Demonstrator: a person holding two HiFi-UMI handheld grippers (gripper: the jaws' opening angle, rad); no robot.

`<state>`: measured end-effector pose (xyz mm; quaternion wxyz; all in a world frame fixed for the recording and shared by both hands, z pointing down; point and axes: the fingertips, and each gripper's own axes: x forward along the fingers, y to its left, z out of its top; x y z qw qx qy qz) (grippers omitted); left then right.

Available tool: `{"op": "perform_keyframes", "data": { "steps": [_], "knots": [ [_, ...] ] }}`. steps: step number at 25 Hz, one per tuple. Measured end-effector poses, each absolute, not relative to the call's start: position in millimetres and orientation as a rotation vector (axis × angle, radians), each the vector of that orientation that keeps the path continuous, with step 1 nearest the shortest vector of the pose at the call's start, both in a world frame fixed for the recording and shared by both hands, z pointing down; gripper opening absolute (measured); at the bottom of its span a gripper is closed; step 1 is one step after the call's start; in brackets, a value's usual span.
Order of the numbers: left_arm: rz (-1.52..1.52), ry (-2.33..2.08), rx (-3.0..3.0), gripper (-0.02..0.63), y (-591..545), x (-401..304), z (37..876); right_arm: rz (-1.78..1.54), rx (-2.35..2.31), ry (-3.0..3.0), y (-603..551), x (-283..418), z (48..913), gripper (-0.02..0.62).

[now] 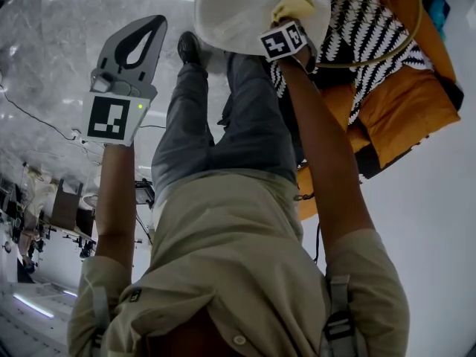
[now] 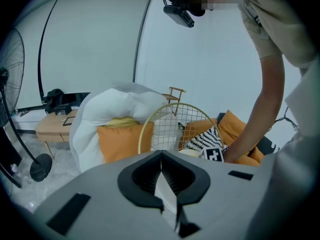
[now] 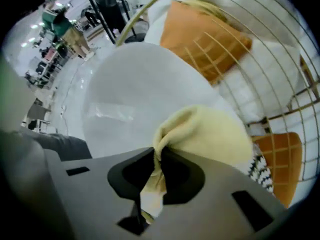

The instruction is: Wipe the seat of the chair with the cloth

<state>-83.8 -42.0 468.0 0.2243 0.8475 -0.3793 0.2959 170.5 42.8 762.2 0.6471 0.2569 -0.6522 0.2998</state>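
Observation:
The chair has a round white seat (image 1: 238, 13) and a gold wire back (image 2: 172, 126). A pale yellow cloth (image 1: 292, 7) lies bunched on the seat's right part. My right gripper (image 1: 291, 22) is shut on the cloth and holds it against the seat. In the right gripper view the cloth (image 3: 205, 134) bulges out beyond the closed jaws of my right gripper (image 3: 159, 151), over the white seat (image 3: 135, 99). My left gripper (image 1: 156, 22) is raised to the left of the chair, shut and holding nothing. In its own view the left gripper (image 2: 161, 156) points toward the chair's wire back.
A black-and-white striped cushion (image 1: 364, 28) and orange cushions (image 1: 405, 103) lie right of the chair. Behind it are another orange cushion (image 2: 117, 139) and a white duvet (image 2: 115, 106). A standing fan (image 2: 15, 109) and a low wooden table (image 2: 52, 126) stand at the left. The person's legs (image 1: 223, 125) are next to the seat.

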Motion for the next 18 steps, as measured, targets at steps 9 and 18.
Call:
{"op": "perform_keyframes", "data": {
  "steps": [9,18],
  "knots": [
    [0.813,-1.062,2.309,0.017,-35.8,-93.0,478.3,0.663,0.252,-1.822,91.7,-75.0,728.6,0.054],
    [0.81,-1.055,2.316,0.017,-37.8,-91.7,475.7,0.664,0.313,-1.679,89.9,39.9,750.3,0.052]
  ]
}}
